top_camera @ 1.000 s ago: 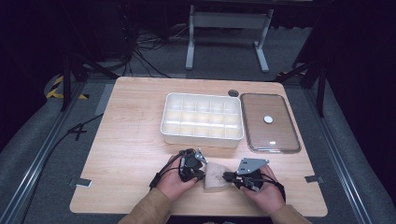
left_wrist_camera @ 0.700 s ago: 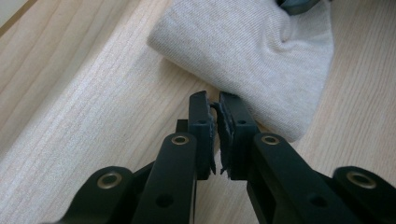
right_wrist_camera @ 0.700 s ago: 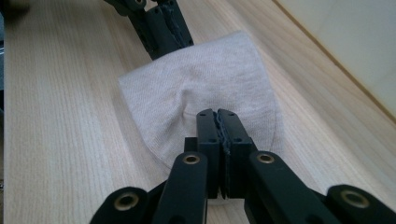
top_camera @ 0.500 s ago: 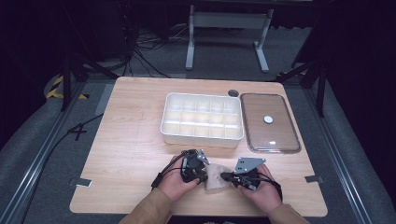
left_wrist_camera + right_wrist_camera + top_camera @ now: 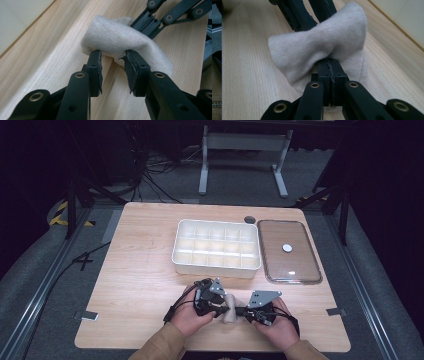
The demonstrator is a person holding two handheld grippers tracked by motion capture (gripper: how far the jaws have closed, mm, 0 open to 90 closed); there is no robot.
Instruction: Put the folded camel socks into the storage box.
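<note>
A beige knit cloth (image 5: 231, 309) lies bunched on the wooden table (image 5: 140, 285) near its front edge, between my two grippers. My right gripper (image 5: 329, 62) is shut on a pinched fold at the middle of the cloth (image 5: 322, 40). My left gripper (image 5: 113, 56) faces it from the other side. Its jaws have just been opening and now stand apart. Their tips sit at the edge of the cloth (image 5: 120, 37), and bare wood shows between the pads. In the high view the left gripper (image 5: 222, 306) and the right gripper (image 5: 240, 311) meet tip to tip at the cloth.
A white tray (image 5: 216, 267) divided into several compartments stands behind the hands. To its right a clear lid (image 5: 289, 265) lies flat with a white disc (image 5: 287, 248) on it. The table's front edge is close under the person's wrists.
Both hands stay where they were. The left gripper's jaws look slightly wider apart at the cloth.
</note>
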